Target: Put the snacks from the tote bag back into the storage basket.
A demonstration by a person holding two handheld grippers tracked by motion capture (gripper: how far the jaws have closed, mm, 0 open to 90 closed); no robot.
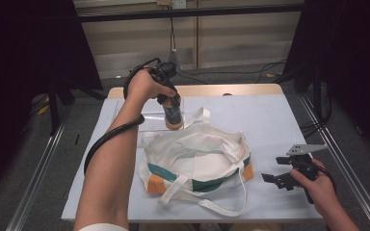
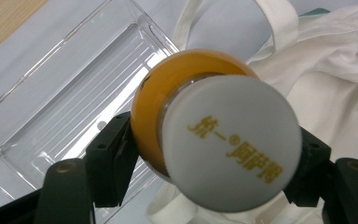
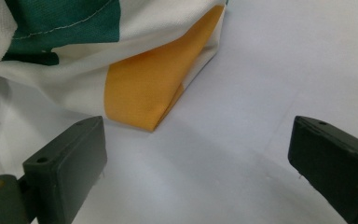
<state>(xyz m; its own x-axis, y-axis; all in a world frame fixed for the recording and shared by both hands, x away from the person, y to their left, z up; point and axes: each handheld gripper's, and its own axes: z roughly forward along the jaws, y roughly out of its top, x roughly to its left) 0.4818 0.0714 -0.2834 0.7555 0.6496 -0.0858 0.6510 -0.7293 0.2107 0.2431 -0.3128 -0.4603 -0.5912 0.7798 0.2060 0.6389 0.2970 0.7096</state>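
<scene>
there, left gripper (image 2: 214, 158) grips bottle (image 2: 191, 116).

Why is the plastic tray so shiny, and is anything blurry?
Left gripper view: light glares in white streaks off the clear tray; the bottle cap looks sharp, the tote bag soft. Right gripper view: the black jaws blur up close. High view: dark at the sides.

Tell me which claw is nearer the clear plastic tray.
Left. The left claw holds the orange bottle over the clear plastic tray; the right claw sits beyond the tote bag.
</scene>
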